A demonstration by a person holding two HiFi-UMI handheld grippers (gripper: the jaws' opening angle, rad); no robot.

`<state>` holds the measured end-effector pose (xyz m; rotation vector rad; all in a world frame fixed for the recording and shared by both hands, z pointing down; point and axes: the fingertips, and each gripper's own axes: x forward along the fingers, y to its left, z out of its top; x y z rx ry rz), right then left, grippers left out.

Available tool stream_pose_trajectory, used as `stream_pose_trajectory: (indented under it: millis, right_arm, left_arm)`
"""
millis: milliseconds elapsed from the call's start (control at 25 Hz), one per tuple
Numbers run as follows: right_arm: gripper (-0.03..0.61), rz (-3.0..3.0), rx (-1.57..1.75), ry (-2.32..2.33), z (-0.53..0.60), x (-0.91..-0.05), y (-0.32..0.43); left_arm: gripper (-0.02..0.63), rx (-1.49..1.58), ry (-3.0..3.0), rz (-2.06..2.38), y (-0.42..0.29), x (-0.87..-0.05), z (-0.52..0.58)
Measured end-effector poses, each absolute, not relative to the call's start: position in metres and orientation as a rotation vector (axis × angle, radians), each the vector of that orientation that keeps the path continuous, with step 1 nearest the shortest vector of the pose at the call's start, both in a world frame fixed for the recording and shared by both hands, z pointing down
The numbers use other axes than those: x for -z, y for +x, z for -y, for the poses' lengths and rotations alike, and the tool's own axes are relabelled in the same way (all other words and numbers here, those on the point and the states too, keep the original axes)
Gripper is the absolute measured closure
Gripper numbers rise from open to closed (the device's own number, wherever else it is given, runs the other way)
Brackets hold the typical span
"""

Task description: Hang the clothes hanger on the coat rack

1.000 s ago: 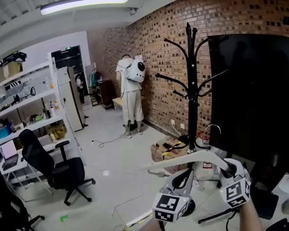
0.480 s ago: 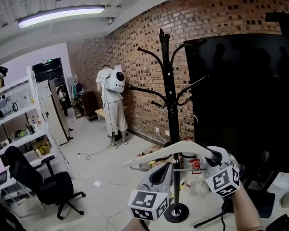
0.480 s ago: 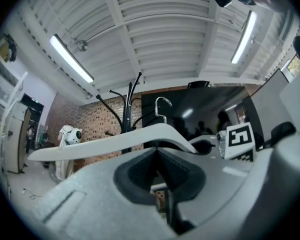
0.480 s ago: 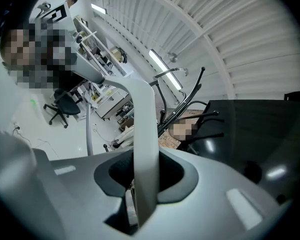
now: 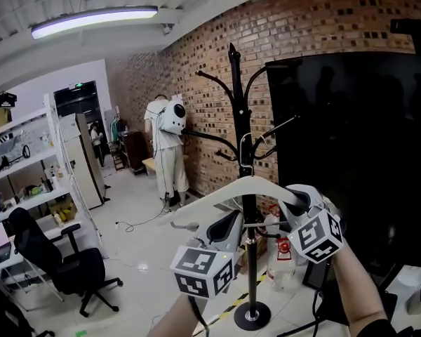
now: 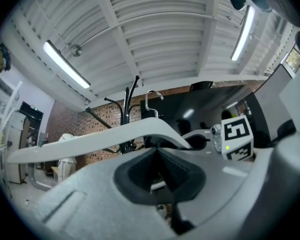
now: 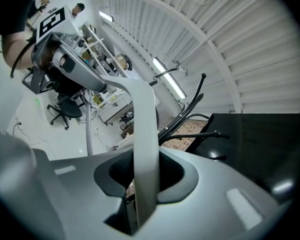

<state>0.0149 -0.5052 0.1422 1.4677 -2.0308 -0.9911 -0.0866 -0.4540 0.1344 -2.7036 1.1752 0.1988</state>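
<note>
A white clothes hanger [image 5: 217,196] with a metal hook [image 5: 244,146] is held up in front of the black coat rack [image 5: 235,97]. Its hook stands close to the rack's pole, at the level of the lower branches. My right gripper [image 5: 292,203] is shut on the hanger's right arm, which runs between its pads in the right gripper view [image 7: 142,184]. My left gripper [image 5: 228,227] sits under the left arm, its pads closed on the thin lower bar [image 6: 157,176]. The hanger [image 6: 90,141] spans above those jaws, with the coat rack [image 6: 127,101] behind it.
A tall black panel [image 5: 358,153] stands right of the rack against the brick wall [image 5: 217,55]. A bottle [image 5: 281,265] and a box sit by the rack's base. An office chair [image 5: 63,258] and shelves [image 5: 21,167] are at left. A figure in white [image 5: 167,146] stands far back.
Both grippers have lifted the hanger upward and toward the coat rack. Its hook now sits beside the pole, where before it hung low near the base.
</note>
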Motion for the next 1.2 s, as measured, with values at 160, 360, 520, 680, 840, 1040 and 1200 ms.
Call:
stream_pose_trajectory:
  millis: [160, 360, 520, 680, 840, 1040, 1200]
  right_arm:
    - [0.485, 2.024, 1.040, 1.474, 0.510, -0.108, 0.013]
    - [0.485, 2.018, 1.094, 1.453, 0.521, -0.069, 0.008]
    - [0.485, 2.014, 1.106, 1.410, 0.538, -0.041, -0.004]
    - [0.485, 2.011, 1.102, 1.395, 0.555, -0.021, -0.014]
    - [0.485, 2.075, 1.029, 1.404, 0.582, 0.000, -0.013]
    - [0.486, 2.075, 0.977, 1.399, 0.609, 0.016, -0.016]
    - [0.485, 2.057, 0.961, 1.392, 0.628, 0.024, -0.017]
  left_arm:
    - [0.609, -0.174, -2.642, -1.185, -0.088, -0.116, 0.460]
    - [0.609, -0.208, -2.611, -1.203, -0.094, -0.086, 0.471]
    - [0.609, -0.146, -2.516, -1.258, -0.104, -0.070, 0.492]
    - [0.609, -0.143, -2.507, -1.252, -0.111, -0.052, 0.505]
    - [0.609, -0.145, -2.452, -1.284, -0.116, -0.024, 0.526]
    - [0.609, -0.136, -2.416, -1.310, -0.117, -0.001, 0.547]
    - [0.609, -0.119, -2.402, -1.319, -0.114, 0.005, 0.563]
